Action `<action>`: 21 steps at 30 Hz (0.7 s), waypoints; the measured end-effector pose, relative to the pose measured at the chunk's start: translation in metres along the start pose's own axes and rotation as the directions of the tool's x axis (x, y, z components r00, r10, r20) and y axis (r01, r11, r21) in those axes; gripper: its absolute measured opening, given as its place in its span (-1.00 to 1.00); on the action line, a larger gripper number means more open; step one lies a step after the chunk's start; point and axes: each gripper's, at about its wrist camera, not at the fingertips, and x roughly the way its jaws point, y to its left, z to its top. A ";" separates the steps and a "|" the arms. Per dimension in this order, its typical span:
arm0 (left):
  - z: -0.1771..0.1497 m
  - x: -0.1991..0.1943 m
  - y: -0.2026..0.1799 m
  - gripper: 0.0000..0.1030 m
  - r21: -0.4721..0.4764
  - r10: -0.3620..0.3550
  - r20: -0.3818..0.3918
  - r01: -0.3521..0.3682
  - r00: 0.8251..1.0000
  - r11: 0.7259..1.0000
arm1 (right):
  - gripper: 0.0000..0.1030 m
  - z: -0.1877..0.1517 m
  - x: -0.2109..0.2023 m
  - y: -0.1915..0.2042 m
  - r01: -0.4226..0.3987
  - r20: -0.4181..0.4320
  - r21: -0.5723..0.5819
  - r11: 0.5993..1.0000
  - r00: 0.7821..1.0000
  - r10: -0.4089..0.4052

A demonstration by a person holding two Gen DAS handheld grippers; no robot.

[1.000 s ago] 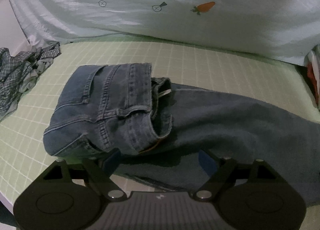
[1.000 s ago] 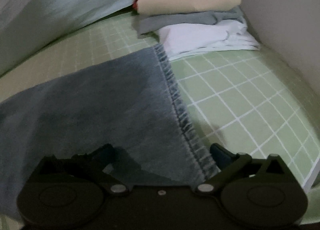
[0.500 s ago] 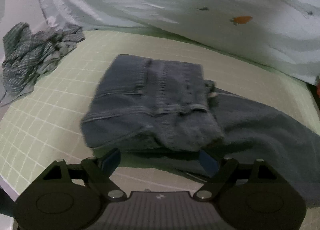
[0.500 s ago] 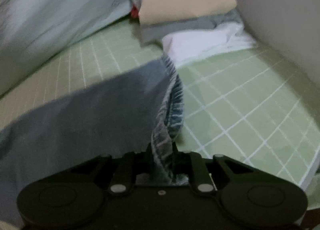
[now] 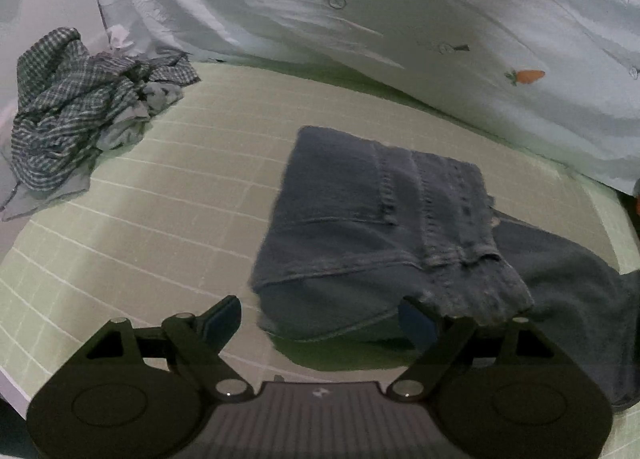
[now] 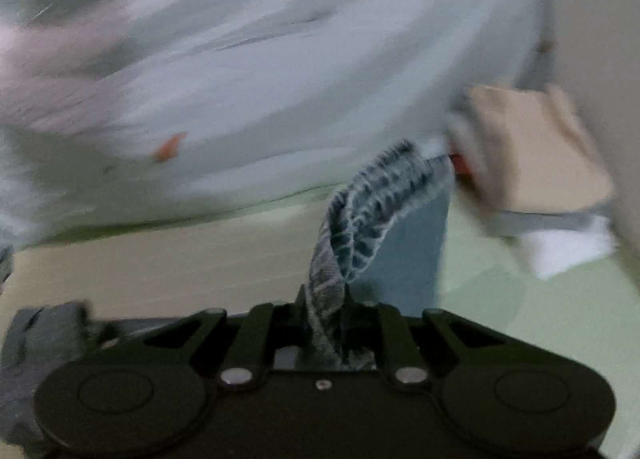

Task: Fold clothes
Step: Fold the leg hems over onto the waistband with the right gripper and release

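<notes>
A pair of blue jeans (image 5: pixel 384 235) lies on the green checked bed sheet (image 5: pixel 160 219), its waist part folded over the legs. My left gripper (image 5: pixel 320 319) is open and empty, just in front of the folded waist edge. My right gripper (image 6: pixel 324 319) is shut on the jeans' leg hem (image 6: pixel 360 215) and holds it lifted above the bed; the leg hangs down behind it. The right wrist view is blurred by motion.
A crumpled checked shirt (image 5: pixel 76 111) lies at the far left of the bed. A pale quilt with carrot print (image 5: pixel 440 19) runs along the back. A stack of folded clothes (image 6: pixel 536 155), beige on top, sits at the right by the wall.
My right gripper shut on the leg hem and has lifted it up off the bed, swinging left. My left gripper has drawn back and shifted left, still open.
</notes>
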 end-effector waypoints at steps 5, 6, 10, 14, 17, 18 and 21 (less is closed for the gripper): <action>0.008 0.001 0.022 0.67 0.010 -0.002 0.008 0.002 1.000 1.000 | -0.69 -0.048 0.038 0.081 -0.103 -0.150 -0.060 0.993 0.984 0.093; 0.010 0.002 0.024 0.67 0.015 -0.005 0.011 0.005 1.000 1.000 | -0.65 -0.060 0.048 0.090 -0.118 -0.204 -0.051 0.992 0.973 0.105; 0.015 0.004 0.027 0.67 0.041 -0.016 0.016 0.016 1.000 0.999 | -0.37 -0.087 0.064 0.105 -0.148 -0.302 -0.076 0.986 0.946 0.118; 0.016 0.008 0.026 0.67 0.054 -0.028 0.008 0.028 1.000 0.998 | 0.01 -0.070 0.043 0.087 -0.177 -0.219 0.029 0.984 0.959 0.179; 0.016 0.010 0.024 0.67 0.060 -0.032 0.007 0.031 0.999 0.998 | 0.27 -0.056 0.033 0.063 -0.132 -0.140 0.101 0.986 0.980 0.145; 0.016 0.010 0.023 0.67 0.063 -0.033 0.008 0.032 0.999 0.997 | 0.31 -0.054 0.033 0.057 -0.101 -0.130 0.108 0.989 0.985 0.115; 0.017 0.011 0.022 0.68 0.074 -0.031 0.010 0.030 0.999 0.997 | 0.42 -0.055 0.047 0.044 0.028 -0.167 0.104 0.994 0.986 -0.011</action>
